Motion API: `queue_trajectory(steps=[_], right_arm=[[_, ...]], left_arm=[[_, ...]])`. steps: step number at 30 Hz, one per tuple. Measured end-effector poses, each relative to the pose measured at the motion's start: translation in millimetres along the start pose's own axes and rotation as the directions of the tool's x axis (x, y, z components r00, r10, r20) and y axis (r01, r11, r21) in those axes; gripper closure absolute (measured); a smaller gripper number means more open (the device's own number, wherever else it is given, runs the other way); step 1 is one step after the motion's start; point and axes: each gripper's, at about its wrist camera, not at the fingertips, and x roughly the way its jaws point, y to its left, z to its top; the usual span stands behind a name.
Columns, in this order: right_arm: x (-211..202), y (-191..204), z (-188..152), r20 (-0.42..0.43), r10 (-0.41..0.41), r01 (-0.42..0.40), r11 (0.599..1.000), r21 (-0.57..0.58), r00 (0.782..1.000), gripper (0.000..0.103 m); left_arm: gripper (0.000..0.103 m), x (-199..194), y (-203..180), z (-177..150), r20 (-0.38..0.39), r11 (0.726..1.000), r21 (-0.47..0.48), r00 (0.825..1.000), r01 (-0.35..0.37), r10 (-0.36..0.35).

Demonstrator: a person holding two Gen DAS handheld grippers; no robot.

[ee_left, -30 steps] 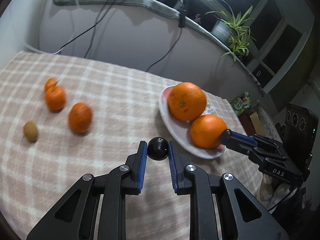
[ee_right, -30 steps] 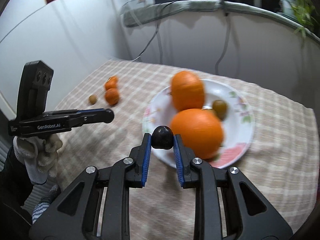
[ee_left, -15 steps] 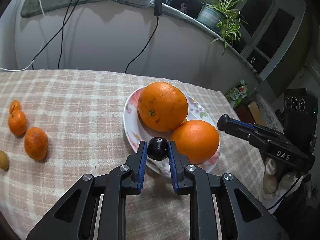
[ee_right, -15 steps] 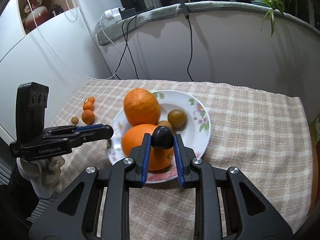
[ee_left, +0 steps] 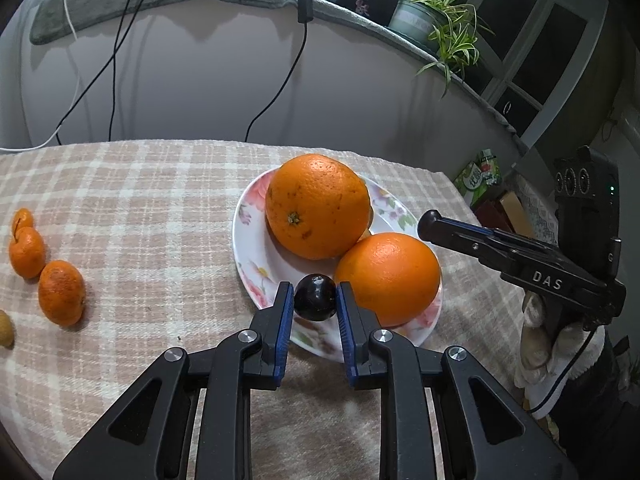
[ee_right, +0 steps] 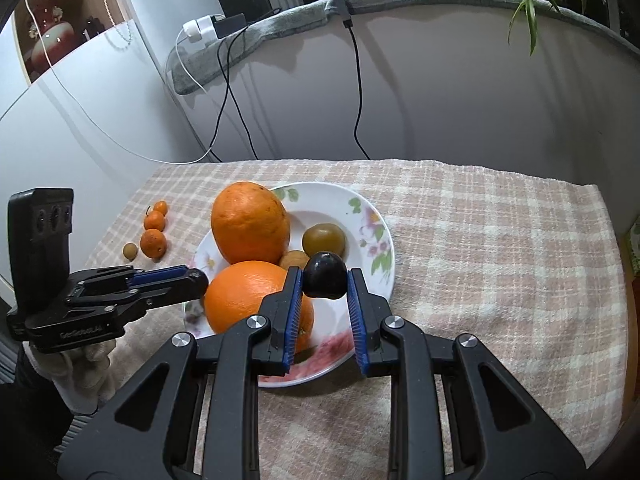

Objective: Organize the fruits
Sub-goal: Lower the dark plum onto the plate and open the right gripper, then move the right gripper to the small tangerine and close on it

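A white floral plate (ee_left: 252, 248) (ee_right: 374, 216) holds two big oranges (ee_left: 316, 206) (ee_left: 388, 278) (ee_right: 250, 226) (ee_right: 248, 296); the right wrist view also shows a green-brown fruit (ee_right: 323, 239) and a smaller brown fruit (ee_right: 294, 259) on it. My left gripper (ee_left: 315, 300) is shut on a dark plum (ee_left: 315, 297) above the plate's near rim. My right gripper (ee_right: 324, 278) is shut on another dark plum (ee_right: 325, 274) over the plate, beside the near orange.
Three small mandarins (ee_left: 61, 298) (ee_left: 27, 251) (ee_left: 22, 218) and a small brown fruit (ee_left: 5, 328) (ee_right: 130, 249) lie on the checked cloth left of the plate. Cables hang down the wall behind. A potted plant (ee_left: 432, 20) stands on the ledge.
Both grippers, each holding its plum, have moved in over the plate. The left one swung right, from the cloth to the plate's rim.
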Motion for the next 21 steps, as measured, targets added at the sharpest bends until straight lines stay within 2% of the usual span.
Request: queue_trajectory(steps=[4,6,8,9,10,11,14,16,21], right_arm=[[2,-2,2,-0.003,-0.004,0.004,1.000,0.009,1.000,0.078],[3,-2,3,-0.004,-0.005,0.005,1.000,0.009,1.000,0.075],[2,-3,3,-0.001,-0.011,0.011,1.000,0.013,1.000,0.060],[0,-3,3,0.005,-0.013,0.013,1.000,0.016,1.000,0.048],[-1,-3,3,0.010,-0.015,0.015,1.000,0.017,1.000,0.043],[-3,-3,3,0.016,-0.018,0.017,1.000,0.020,1.000,0.042],[-7,-4,2,0.024,-0.022,0.021,0.999,0.025,0.999,0.041],[-9,-3,1,0.025,-0.026,0.026,0.999,0.024,0.999,0.038],[-15,6,-2,0.034,-0.027,0.027,1.000,0.004,0.999,0.037]], left_arm=[[0.082,-2,-4,0,0.009,1.000,0.013,1.000,-0.004,0.004],[0.075,-4,-4,0,0.016,1.000,0.012,1.000,-0.005,0.005],[0.071,-6,-4,1,0.021,1.000,0.012,1.000,-0.006,0.006],[0.065,-7,-4,1,0.022,1.000,0.012,1.000,-0.008,0.008],[0.060,-8,-4,1,0.025,1.000,0.011,1.000,-0.012,0.012],[0.052,-10,-3,0,0.033,1.000,0.009,0.999,-0.017,0.017],[0.042,-17,4,-1,0.054,1.000,-0.012,0.998,-0.027,0.027],[0.041,-22,10,-3,0.076,0.999,-0.031,0.997,-0.031,0.033],[0.041,-35,31,-11,0.088,0.994,-0.077,0.993,-0.076,0.083]])
